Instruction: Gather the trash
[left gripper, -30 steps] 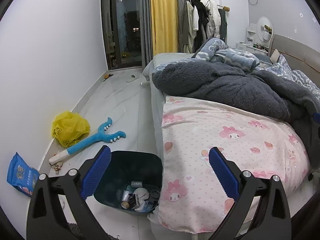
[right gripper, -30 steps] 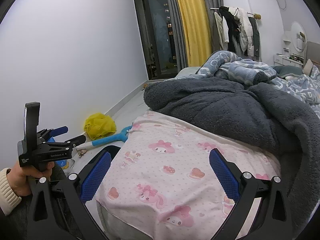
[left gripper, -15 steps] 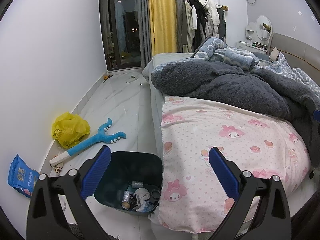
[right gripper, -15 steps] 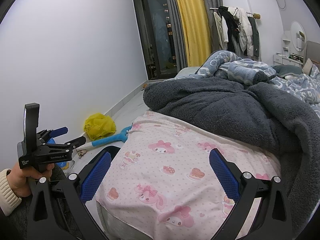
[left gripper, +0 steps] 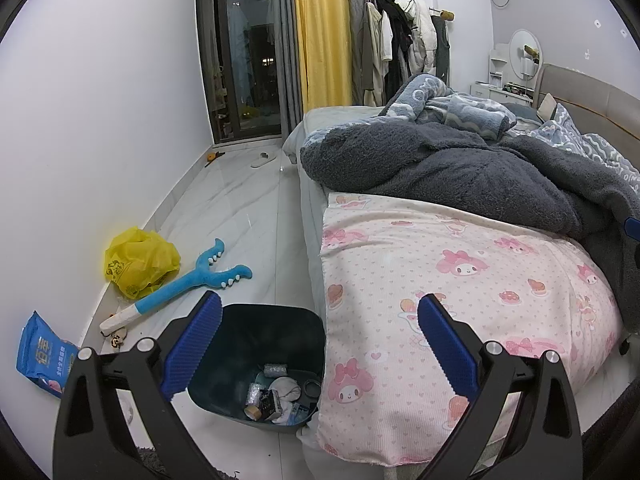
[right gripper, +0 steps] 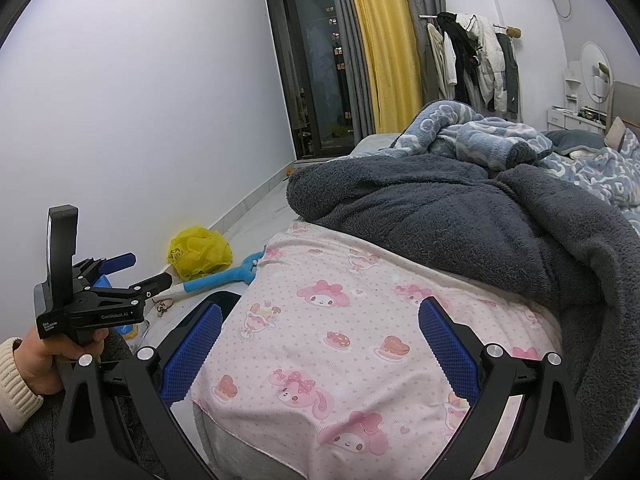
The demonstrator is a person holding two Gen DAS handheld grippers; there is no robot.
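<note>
We hold both tools above the foot of the bed, and neither has hold of anything. Our left tool is spread wide, its blue pads framing the dark bin on the floor, which stands just beside the bed's corner. Small scraps of trash lie at the bottom of the bin — wrappers, something white and crumpled, a dark little box. Farther along the wall a crumpled yellow bag sits on the floor, touching or nearly touching a blue plush toy with a white handle. A blue packet lies against the wall, near the left edge of the view.

Our right tool is equally wide apart and hangs over the pink patterned sheet. From its camera we see the left tool held up in a hand with a cream cuff — its fingers parted too. A grey fleece blanket is heaped across the bed beyond the sheet.
</note>
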